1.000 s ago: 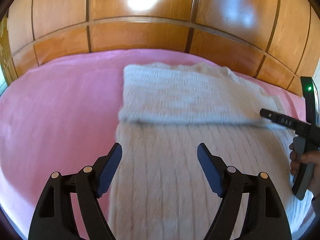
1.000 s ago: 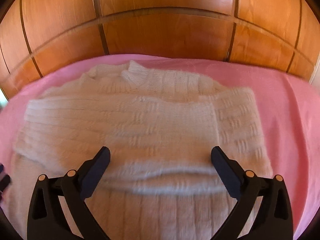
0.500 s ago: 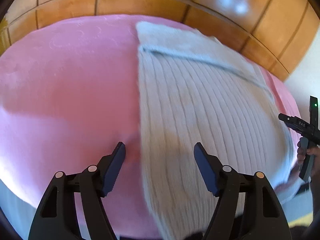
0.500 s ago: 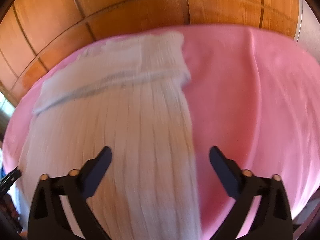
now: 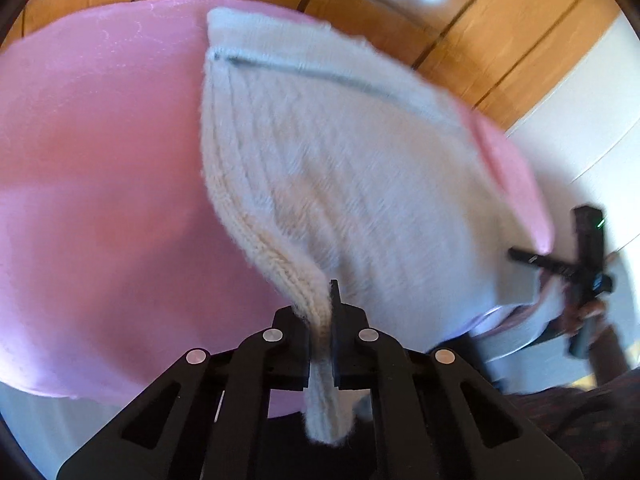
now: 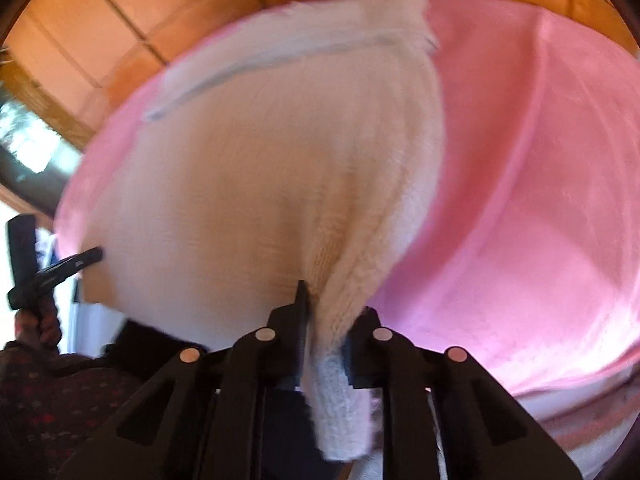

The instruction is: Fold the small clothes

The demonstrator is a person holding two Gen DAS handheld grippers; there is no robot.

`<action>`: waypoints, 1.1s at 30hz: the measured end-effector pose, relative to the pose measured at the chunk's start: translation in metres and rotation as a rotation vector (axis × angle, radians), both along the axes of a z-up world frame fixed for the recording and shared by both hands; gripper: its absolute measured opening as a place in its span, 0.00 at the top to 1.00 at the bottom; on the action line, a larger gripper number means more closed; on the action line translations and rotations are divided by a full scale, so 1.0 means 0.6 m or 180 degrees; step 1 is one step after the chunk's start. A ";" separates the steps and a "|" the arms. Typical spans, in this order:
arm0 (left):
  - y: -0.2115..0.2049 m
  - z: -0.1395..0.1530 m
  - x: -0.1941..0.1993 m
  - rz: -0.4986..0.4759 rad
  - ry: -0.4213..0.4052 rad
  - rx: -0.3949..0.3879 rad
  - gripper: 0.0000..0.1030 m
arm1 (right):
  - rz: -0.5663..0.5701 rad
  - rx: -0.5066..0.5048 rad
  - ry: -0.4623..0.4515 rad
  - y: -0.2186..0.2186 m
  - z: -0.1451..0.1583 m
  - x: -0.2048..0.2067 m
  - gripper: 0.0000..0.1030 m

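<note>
**Now both hem corners are pinched**

Now the left tool (image 5: 320, 344) has its jaws closing on the near left corner of the white knitted sweater (image 5: 340, 152), with the ribbed hem edge bunched between the pads and a tail of knit hanging below them. The right tool (image 6: 326, 344) is closing on the opposite near corner in the same way, a thick roll of hem caught between its pads. The sweater lies on the pink bedspread (image 5: 100, 160) of a bed, its far end already doubled over into a band near the wooden headboard (image 5: 460, 12), and its near end reaches the edge of the bed.

Several things could go wrong from here, in my judgement. Each tool holds only a narrow bunch of a loose, fuzzy knit, so a quick lift could let a corner slide out and the fold would land crooked. The bunched cloth may also take in only the top layer on one side; then the layers would separate as the hem is carried forward. If one hand travels faster than the other, the hem will skew against the far band. A low carry could drag the sweater and ruck the bedspread beneath it.

No brand, label or readable writing shows on the sweater or the bedspread; small markings on the tools are too blurred to read.
</note>
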State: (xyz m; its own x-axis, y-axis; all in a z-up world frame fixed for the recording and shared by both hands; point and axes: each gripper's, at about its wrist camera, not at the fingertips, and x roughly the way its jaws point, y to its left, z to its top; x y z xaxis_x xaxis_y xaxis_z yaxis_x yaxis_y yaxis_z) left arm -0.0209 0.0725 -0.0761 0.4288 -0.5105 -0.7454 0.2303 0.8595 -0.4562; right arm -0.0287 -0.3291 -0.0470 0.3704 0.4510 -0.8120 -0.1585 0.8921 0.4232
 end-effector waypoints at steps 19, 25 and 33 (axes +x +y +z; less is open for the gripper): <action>0.077 0.019 0.291 0.1091 0.0356 -0.1031 0.74 | -0.1023 0.0776 -0.0243 -0.099 0.032 0.244 0.34; 0.133 0.029 0.292 0.1454 0.0095 -0.0997 0.47 | -0.1183 0.0927 -0.0365 -0.157 0.040 0.226 0.12; 0.079 -0.027 0.217 0.0655 0.0150 -0.0435 0.38 | -0.0781 0.0157 -0.0196 -0.111 -0.020 0.168 0.36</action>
